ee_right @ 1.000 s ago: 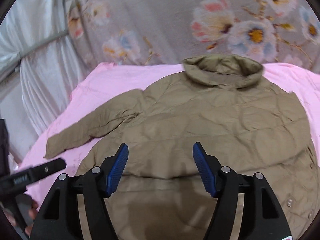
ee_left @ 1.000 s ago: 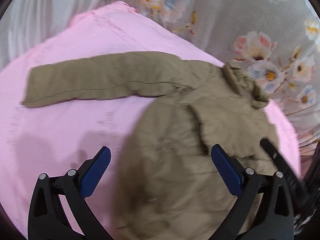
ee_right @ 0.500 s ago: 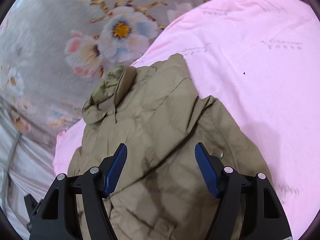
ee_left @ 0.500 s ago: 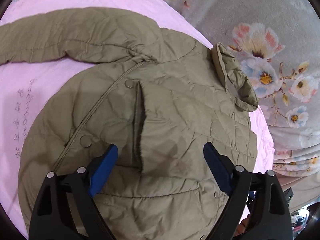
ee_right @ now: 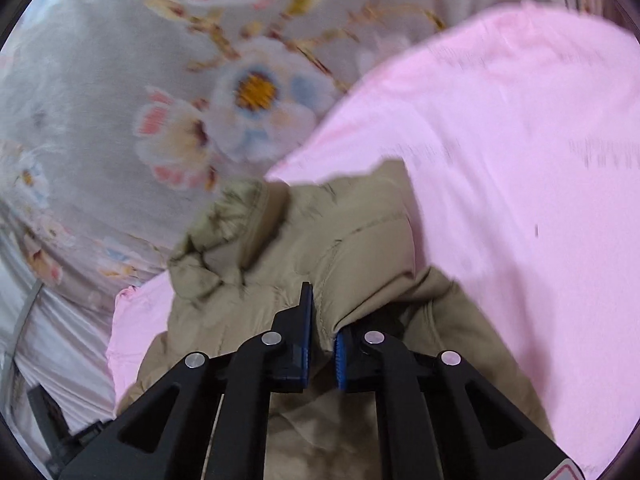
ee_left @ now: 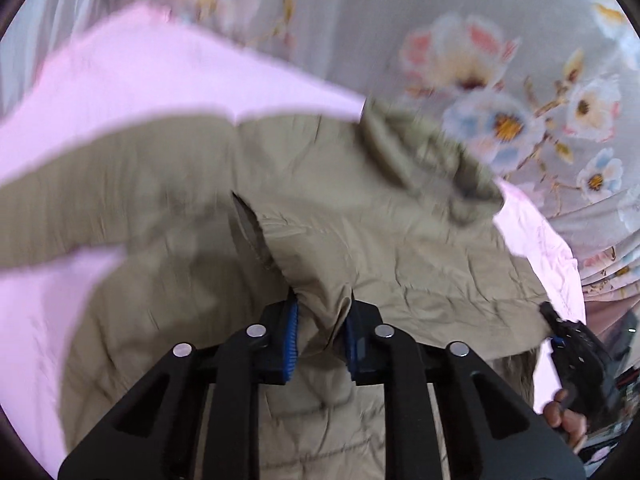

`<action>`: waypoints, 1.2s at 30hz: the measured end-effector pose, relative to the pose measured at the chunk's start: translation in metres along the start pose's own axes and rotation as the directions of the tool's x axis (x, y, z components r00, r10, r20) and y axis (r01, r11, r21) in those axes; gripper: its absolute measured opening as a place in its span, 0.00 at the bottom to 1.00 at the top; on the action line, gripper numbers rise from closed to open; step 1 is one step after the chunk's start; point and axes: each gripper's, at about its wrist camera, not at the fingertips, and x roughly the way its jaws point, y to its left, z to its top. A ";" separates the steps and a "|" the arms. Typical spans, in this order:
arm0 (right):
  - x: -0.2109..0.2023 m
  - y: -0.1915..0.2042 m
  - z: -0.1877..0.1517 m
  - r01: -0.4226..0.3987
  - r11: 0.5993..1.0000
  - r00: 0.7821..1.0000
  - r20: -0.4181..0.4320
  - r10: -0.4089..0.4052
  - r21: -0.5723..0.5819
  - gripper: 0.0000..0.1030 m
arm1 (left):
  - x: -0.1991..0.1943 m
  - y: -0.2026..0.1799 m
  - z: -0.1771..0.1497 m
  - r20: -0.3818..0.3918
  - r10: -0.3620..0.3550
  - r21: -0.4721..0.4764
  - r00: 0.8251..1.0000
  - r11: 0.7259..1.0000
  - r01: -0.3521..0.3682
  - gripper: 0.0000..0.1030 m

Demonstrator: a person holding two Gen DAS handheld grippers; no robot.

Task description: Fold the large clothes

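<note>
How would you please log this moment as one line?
left claw: shut on jacket | right claw: shut on jacket | jacket: on pink sheet

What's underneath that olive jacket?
A pink sheet spreads out from under the olive jacket on every visible side. Whatever lies beneath the jacket's middle is covered, so I can't tell.

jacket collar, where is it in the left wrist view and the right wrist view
Left wrist: the jacket collar sits upper right of centre, against the floral fabric.
Right wrist: the collar lies left of centre, above the closed fingers.
Shared landmark: the pink sheet under the jacket.
</note>
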 end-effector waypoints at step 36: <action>0.031 0.025 -0.032 0.300 0.897 0.939 -0.067 -0.338 -0.324 0.04 | 0.062 -0.019 -0.017 0.014 0.275 0.165 0.961 0.948 -0.273 0.68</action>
